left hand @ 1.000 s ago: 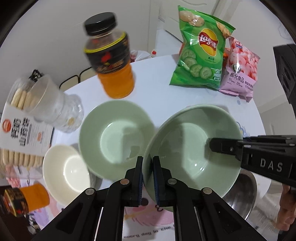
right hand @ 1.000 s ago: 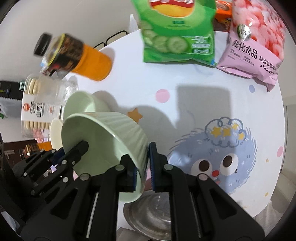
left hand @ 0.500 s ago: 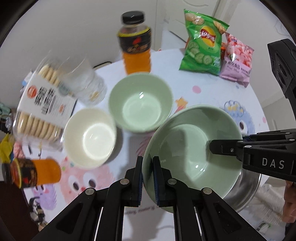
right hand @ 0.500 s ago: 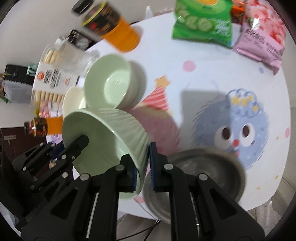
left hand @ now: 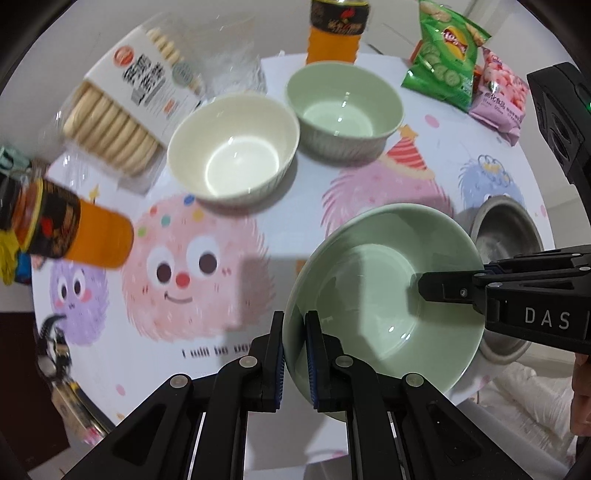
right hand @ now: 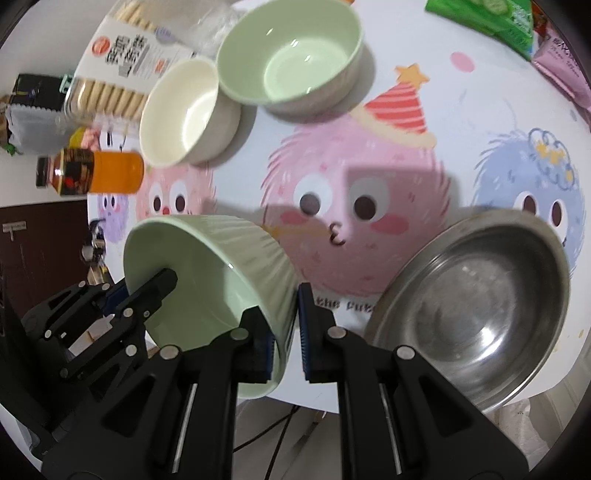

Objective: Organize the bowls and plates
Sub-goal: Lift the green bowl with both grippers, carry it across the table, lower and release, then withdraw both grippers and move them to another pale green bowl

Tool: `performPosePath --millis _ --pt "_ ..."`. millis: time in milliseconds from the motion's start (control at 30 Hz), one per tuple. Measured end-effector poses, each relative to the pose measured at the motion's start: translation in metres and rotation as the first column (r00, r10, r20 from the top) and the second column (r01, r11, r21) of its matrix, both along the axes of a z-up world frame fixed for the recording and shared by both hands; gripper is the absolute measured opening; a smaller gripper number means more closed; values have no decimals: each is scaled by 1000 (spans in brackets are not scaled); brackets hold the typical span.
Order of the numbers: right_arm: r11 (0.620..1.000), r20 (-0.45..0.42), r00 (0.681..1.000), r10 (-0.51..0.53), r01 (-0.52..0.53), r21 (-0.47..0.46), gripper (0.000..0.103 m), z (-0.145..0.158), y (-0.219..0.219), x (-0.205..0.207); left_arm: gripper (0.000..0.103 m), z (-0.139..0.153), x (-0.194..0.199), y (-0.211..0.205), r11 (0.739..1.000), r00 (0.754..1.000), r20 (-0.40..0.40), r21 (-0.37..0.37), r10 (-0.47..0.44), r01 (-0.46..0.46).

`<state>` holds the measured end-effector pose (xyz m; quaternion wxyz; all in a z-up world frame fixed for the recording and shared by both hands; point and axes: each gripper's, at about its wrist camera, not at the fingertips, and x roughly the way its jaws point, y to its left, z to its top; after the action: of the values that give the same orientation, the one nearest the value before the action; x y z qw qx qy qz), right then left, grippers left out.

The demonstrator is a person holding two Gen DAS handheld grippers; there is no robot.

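Note:
Both grippers hold one large green bowl (left hand: 373, 291) above the table's near edge. My left gripper (left hand: 294, 354) is shut on its near rim. My right gripper (right hand: 287, 332) is shut on the opposite rim, and its finger shows inside the bowl in the left wrist view (left hand: 443, 286). The bowl also shows tilted in the right wrist view (right hand: 236, 266). A second green bowl (left hand: 343, 107) and a cream bowl (left hand: 232, 147) stand side by side at the far side. A steel bowl (right hand: 472, 306) sits by the near edge, to the right of the held bowl.
A biscuit pack (left hand: 122, 107) and an orange drink bottle (left hand: 66, 229) lie at the left. Another orange bottle (left hand: 334, 33) stands at the back. A green crisp bag (left hand: 443, 55) and a pink snack bag (left hand: 498, 96) lie far right. The round table (left hand: 221, 280) has a cartoon cloth.
Both grippers have pulled back and up with the large green bowl, away from the far bowls. The steel bowl has come fully into view beside it.

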<state>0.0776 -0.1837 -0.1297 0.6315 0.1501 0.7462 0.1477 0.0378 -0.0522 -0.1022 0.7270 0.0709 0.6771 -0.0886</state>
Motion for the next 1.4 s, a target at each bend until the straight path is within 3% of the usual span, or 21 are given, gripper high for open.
performPosePath --millis 667,767,800,833,867,900,933,967,1067,1133,1167,1233,1400 --pt "997 -78 996 42 -47 -59 13 -48 6 -9 10 -50 -4 2 997 996 -66 -41 57 -60" --pt "999 -85 996 0 -3 -41 17 -53 4 -6 11 -49 -3 -3 999 998 -60 -13 36 -37" --pt "999 -84 996 -7 4 -39 23 -52 3 -5 11 -48 -3 -5 999 998 -51 -9 32 -32" --pt "1000 -83 997 -8 6 -31 36 -51 5 -4 12 -46 -3 -5 999 999 -33 -11 34 -34" --pt "1000 -83 997 -2 1 -17 45 -49 6 -3 21 -43 -3 -4 999 999 -21 -20 47 -47" --pt "1000 -79 997 9 -9 5 65 -45 9 -2 30 -42 -3 -2 998 998 -23 -26 63 -63" --pt "1000 -69 997 20 -19 15 76 -41 12 -1 50 -40 -4 3 995 996 -27 -42 84 -85" --pt "999 -50 998 32 -31 22 80 -34 15 -1 68 -37 -5 8 991 994 -26 -72 111 -112" --pt "998 -15 998 63 -63 15 92 -20 18 -1 86 -25 -9 23 980 985 -6 -106 170 -170" --pt "999 2 999 52 -52 13 94 -12 12 -1 93 -20 -11 33 974 980 -9 -112 198 -198" --pt "999 6 999 38 -38 20 95 -9 8 -1 102 -17 -12 37 971 977 -13 -110 213 -213" --pt "998 6 1000 -13 13 55 102 -5 -2 0 103 -12 -10 49 967 972 -10 -102 234 -234" --pt "970 -6 982 -191 190 154 102 4 -33 2 103 9 -6 59 955 960 24 -109 279 -275"
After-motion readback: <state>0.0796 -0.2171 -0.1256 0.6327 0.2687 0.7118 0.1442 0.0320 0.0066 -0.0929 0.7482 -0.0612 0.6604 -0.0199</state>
